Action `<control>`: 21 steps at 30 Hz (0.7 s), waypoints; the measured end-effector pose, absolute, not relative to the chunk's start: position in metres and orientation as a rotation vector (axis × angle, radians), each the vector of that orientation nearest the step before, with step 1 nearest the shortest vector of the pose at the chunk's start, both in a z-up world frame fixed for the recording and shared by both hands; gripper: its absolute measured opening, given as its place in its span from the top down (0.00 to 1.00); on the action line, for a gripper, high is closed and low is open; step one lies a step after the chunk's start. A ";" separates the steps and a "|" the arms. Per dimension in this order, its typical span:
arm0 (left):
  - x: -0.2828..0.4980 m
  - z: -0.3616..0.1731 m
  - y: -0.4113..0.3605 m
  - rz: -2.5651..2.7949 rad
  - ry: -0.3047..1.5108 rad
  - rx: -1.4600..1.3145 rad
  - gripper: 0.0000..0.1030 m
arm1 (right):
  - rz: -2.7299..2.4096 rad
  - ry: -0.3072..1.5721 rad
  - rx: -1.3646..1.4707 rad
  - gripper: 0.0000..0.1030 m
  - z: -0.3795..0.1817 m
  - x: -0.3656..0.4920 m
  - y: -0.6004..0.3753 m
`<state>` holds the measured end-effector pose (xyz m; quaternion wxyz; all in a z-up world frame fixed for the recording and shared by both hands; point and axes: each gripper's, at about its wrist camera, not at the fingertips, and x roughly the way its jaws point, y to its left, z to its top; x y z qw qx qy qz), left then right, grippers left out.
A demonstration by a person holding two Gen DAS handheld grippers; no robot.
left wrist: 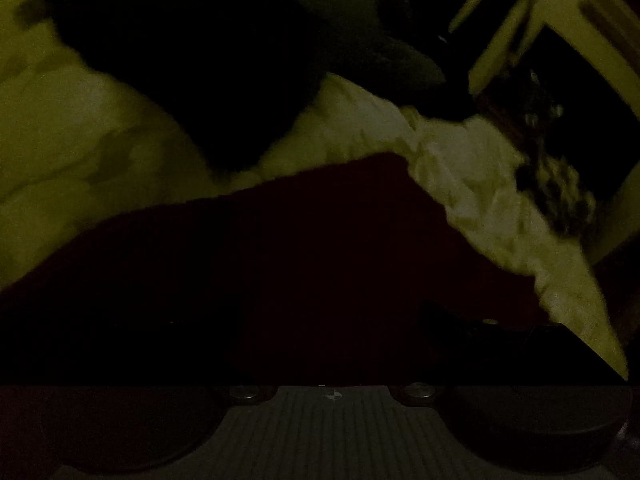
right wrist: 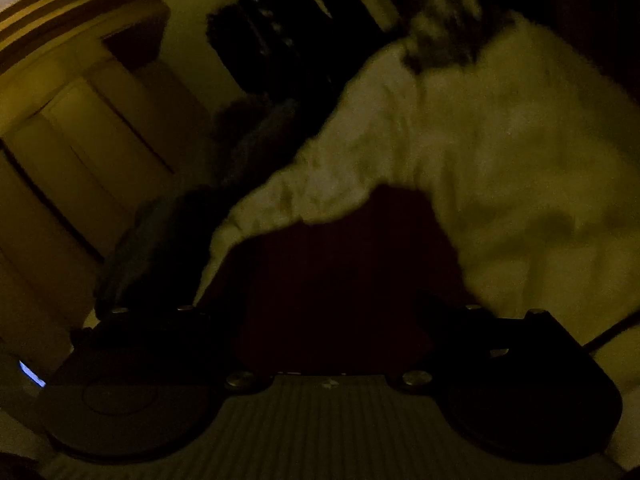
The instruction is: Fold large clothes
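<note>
On the left wrist side, looking out over a dark red cloth (left wrist: 280, 260) in a very dim room. Seeing it lying spread out low and wide, on top of a pale sheet (left wrist: 460, 176) full of crinkles. Finding a big black heap (left wrist: 180, 60) farther back on that sheet, apart from the red cloth. Spotting some pale bars (left wrist: 500, 12) up in the far right corner, and a dark speckled patch (left wrist: 560, 184) at the right edge of the sheet. Holding the left gripper (left wrist: 320, 316) over the red cloth with its jaws wide apart. Making out only the right finger (left wrist: 460, 320), far out to the side, with the other one lost in the dark. Not pinching anything that can be seen.

On the right wrist side, looking at the same dark red cloth (right wrist: 340, 272), again low in the middle and lying on the pale sheet (right wrist: 500, 152). Seeing pale doors (right wrist: 80, 128) off to the left, and a grey cloth (right wrist: 180, 232) hanging beside the sheet's left edge. Holding the right gripper (right wrist: 312, 308) with both fingers far apart. Keeping the red cloth in the gap between them, with neither finger pressing on it.
</note>
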<state>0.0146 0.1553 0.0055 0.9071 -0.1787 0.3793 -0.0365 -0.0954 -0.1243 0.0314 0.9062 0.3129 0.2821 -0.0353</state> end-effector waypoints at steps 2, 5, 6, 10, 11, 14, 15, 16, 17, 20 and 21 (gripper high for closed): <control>0.012 -0.004 0.150 -0.064 0.801 -0.295 0.00 | -0.064 0.597 0.612 0.09 0.032 -0.102 -0.121; 0.015 -0.007 0.143 -0.056 0.811 -0.252 0.00 | -0.055 0.603 0.544 0.09 0.033 -0.101 -0.108; 0.012 -0.007 0.146 -0.058 0.808 -0.257 0.00 | -0.046 0.593 0.538 0.09 0.029 -0.109 -0.111; 0.001 -0.008 0.168 -0.084 0.778 -0.343 0.00 | 0.023 0.438 0.443 0.10 0.082 -0.147 -0.093; -0.004 -0.002 0.177 -0.101 0.773 -0.377 0.00 | 0.043 0.367 0.366 0.10 0.107 -0.169 -0.082; -0.024 0.030 0.197 -0.142 0.733 -0.449 0.00 | 0.065 0.180 0.119 0.02 0.175 -0.242 -0.050; -0.039 0.048 0.205 -0.156 0.672 -0.463 0.00 | 0.056 0.108 0.021 0.01 0.199 -0.273 -0.038; -0.058 0.073 0.214 -0.180 0.583 -0.466 0.00 | 0.039 0.051 -0.060 0.01 0.218 -0.300 -0.029; -0.074 0.095 0.221 -0.199 0.512 -0.453 0.00 | 0.013 -0.011 -0.161 0.01 0.240 -0.333 -0.020; -0.115 0.167 0.238 -0.196 0.436 -0.325 0.00 | -0.111 -0.102 -0.383 0.00 0.285 -0.401 -0.003; -0.127 0.186 0.243 -0.189 0.440 -0.270 0.00 | -0.160 -0.112 -0.420 0.00 0.299 -0.418 -0.001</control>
